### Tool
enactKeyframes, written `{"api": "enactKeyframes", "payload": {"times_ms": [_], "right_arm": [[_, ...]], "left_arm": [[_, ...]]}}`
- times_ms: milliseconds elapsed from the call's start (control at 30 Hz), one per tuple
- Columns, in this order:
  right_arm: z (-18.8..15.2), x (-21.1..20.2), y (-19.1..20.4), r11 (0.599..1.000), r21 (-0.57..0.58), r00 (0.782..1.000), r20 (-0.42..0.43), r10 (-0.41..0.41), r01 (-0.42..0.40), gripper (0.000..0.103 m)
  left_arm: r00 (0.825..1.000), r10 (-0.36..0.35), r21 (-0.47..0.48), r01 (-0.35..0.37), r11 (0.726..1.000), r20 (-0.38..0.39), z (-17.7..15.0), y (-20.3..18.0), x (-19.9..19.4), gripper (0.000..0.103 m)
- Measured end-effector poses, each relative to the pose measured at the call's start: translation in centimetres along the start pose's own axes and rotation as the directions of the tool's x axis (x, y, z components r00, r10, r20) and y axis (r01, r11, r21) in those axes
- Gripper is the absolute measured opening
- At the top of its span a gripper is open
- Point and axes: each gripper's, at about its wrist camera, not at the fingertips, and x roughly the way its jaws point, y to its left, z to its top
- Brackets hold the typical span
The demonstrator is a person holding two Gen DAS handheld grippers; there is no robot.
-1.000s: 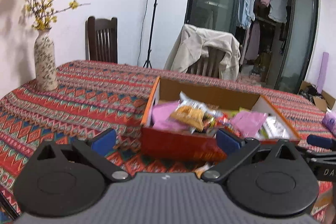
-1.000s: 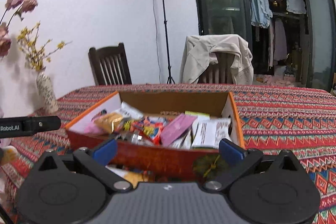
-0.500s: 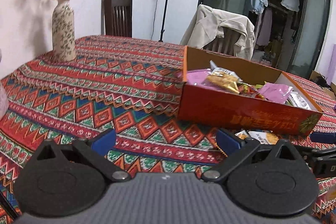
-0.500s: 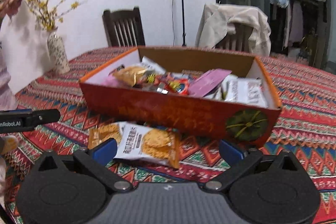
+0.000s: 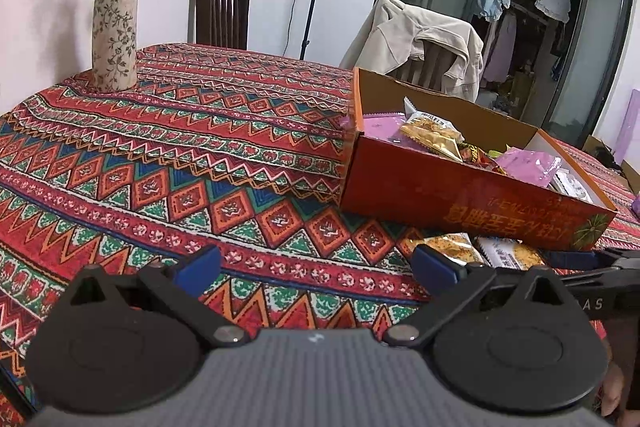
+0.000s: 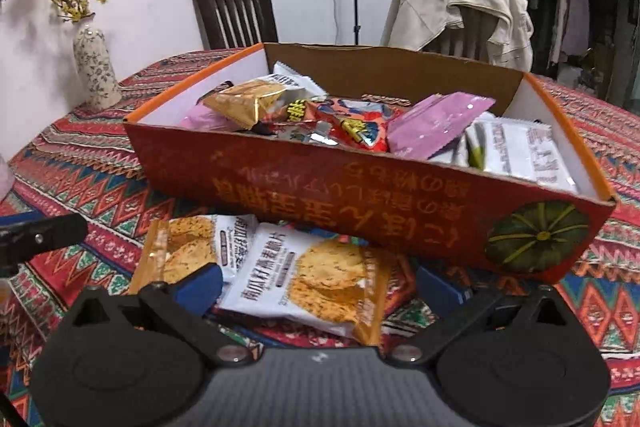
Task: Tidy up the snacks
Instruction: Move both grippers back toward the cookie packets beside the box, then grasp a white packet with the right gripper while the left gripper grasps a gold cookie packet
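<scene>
Patterned red cloth covers the dining surface [image 6: 80, 163], where one orange-red cardboard box [image 6: 360, 203] sits loaded with assorted snack packets, too jumbled to count. Behind it stand two dark chairs, one draped with a pale jacket [image 6: 452, 7], and one flowered vase [image 5: 114, 31] at the far left edge. Two cracker packets lie loose on the cloth, touching the box's near wall: a white-and-orange packet [image 6: 312, 279] overlapping a second cracker packet [image 6: 192, 247] to its left. The upper packet lies directly ahead of the right gripper [image 6: 320, 287], between its spread blue fingers [image 6: 200, 285], its long axis running roughly across the gap, slightly skewed. The left gripper [image 5: 316, 263], likewise released and holding nothing, hangs over bare cloth with both packets off to its right, so the right hand looks the nearer for the pickup.
</scene>
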Motion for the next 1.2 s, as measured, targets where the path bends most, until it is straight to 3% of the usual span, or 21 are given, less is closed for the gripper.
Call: {"api": "enactKeyframes", "payload": {"times_ms": [300, 467, 633, 667, 700, 733, 833, 1133, 1200], "right_arm": [[-0.5, -0.3, -0.1, 0.999, -0.042, 1.0, 0.019, 0.001, -0.001, 0.097], [-0.9, -0.9, 0.6, 0.996, -0.087, 1.0, 0.029, 0.0, 0.002, 0.081], [-1.3, -1.5, 0.3, 0.996, -0.084, 0.999, 0.042, 0.0, 0.003, 0.075], [-1.4, -1.6, 0.3, 0.997, -0.081, 0.999, 0.046, -0.002, 0.006, 0.069], [-1.4, -1.9, 0.2, 0.997, -0.077, 0.998, 0.057, -0.003, 0.007, 0.054], [-1.4, -2.1, 0.1, 0.997, -0.072, 0.998, 0.065, -0.006, 0.011, 0.046], [-1.5, -2.5, -0.6, 0.999, -0.038, 0.997, 0.08, 0.005, -0.002, 0.044], [-2.1, -4.9, -1.9, 1.0, 0.003, 0.983, 0.185, 0.011, -0.012, 0.013], [-2.3, -5.6, -2.5, 0.999, 0.023, 0.977, 0.215, 0.019, -0.024, 0.013]], "left_arm": [[1.0, -0.008, -0.031, 0.008, 0.999, 0.003, -0.1, 0.5, 0.0, 0.103], [1.0, -0.023, -0.048, 0.024, 0.999, 0.015, -0.1, 0.7, -0.2, 0.103], [1.0, -0.02, -0.047, 0.021, 0.999, 0.019, -0.1, 0.6, -0.2, 0.103], [1.0, -0.02, -0.046, 0.021, 0.999, 0.019, -0.1, 0.6, -0.2, 0.103], [1.0, -0.019, -0.046, 0.02, 0.999, 0.018, -0.1, 0.6, -0.2, 0.103], [1.0, -0.016, -0.047, 0.017, 0.999, 0.017, -0.1, 0.6, -0.2, 0.103], [1.0, -0.006, -0.046, 0.007, 0.999, 0.011, -0.1, 0.5, -0.1, 0.103], [0.999, 0.028, 0.007, -0.028, 1.0, 0.015, 0.6, -1.7, -0.8, 0.103], [1.0, 0.022, 0.033, -0.022, 0.999, 0.017, 0.8, -2.9, -1.0, 0.103]]}}
